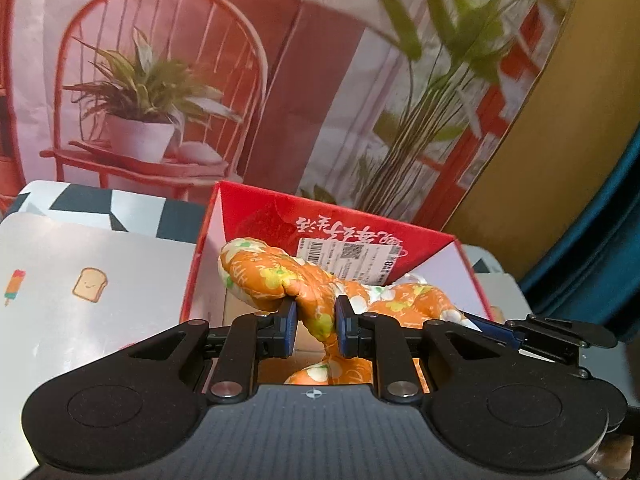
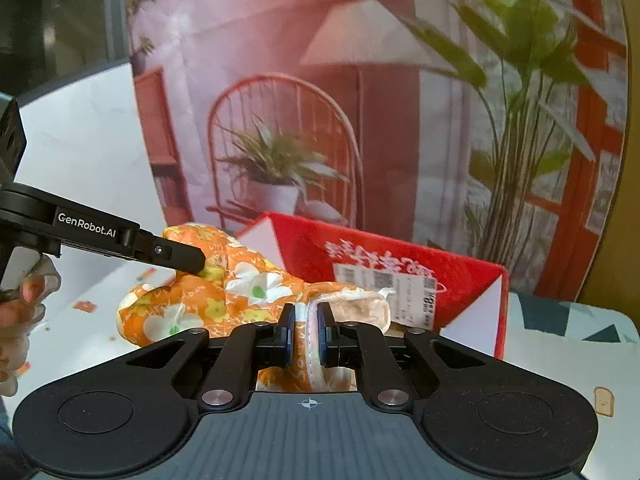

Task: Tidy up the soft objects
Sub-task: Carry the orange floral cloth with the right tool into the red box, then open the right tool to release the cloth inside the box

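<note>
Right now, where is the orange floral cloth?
The orange floral cloth hangs between both tools, left tool and right tool, over the open red box.

One orange floral cloth [image 1: 276, 276], one red box [image 1: 360, 224] (barcode label), two grippers.

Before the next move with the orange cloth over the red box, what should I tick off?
1. Left claw shut on the orange cloth: ok.
2. Right claw shut on the cloth's pale edge: ok.
3. Red box open on top: ok.
4. Cloth fully inside the box: not ok; in the right wrist view it bulges over the box's left wall.
5. Box floor free for the cloth: cannot tell, hidden.
6. Label on the box's back wall uncovered: ok.
</note>
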`<state>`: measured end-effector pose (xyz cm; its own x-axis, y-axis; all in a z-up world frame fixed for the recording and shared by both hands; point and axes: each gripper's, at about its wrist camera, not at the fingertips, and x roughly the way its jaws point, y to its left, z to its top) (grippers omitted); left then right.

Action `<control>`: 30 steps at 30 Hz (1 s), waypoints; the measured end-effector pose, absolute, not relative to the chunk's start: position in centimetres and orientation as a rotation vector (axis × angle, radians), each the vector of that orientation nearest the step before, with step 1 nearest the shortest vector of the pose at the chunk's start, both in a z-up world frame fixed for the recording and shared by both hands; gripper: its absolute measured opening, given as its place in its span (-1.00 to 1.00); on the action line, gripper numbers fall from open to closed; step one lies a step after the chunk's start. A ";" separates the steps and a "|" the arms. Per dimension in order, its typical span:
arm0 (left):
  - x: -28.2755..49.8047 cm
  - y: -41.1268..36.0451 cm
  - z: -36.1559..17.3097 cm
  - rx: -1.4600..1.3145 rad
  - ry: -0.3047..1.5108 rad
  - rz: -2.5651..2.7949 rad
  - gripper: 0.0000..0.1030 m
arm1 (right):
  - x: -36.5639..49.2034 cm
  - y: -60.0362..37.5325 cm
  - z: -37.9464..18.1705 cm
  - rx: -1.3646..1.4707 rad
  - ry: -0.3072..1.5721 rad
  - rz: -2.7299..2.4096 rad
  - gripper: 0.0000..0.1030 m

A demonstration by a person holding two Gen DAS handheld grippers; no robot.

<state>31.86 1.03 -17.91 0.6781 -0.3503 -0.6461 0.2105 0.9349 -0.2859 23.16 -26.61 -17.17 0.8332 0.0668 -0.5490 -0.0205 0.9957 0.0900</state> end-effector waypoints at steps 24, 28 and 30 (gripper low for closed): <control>36.6 -0.6 -21.1 -0.063 0.828 -0.295 -0.02 | 31.5 -29.7 -22.7 0.187 0.899 -0.069 -0.81; 36.0 -0.3 -20.9 -0.057 0.822 -0.285 -0.02 | 32.3 -29.1 -22.9 0.163 0.949 -0.073 -0.79; 35.6 -0.2 -20.5 -0.045 0.809 -0.284 -0.02 | 32.2 -29.2 -22.9 0.164 0.965 -0.095 -0.64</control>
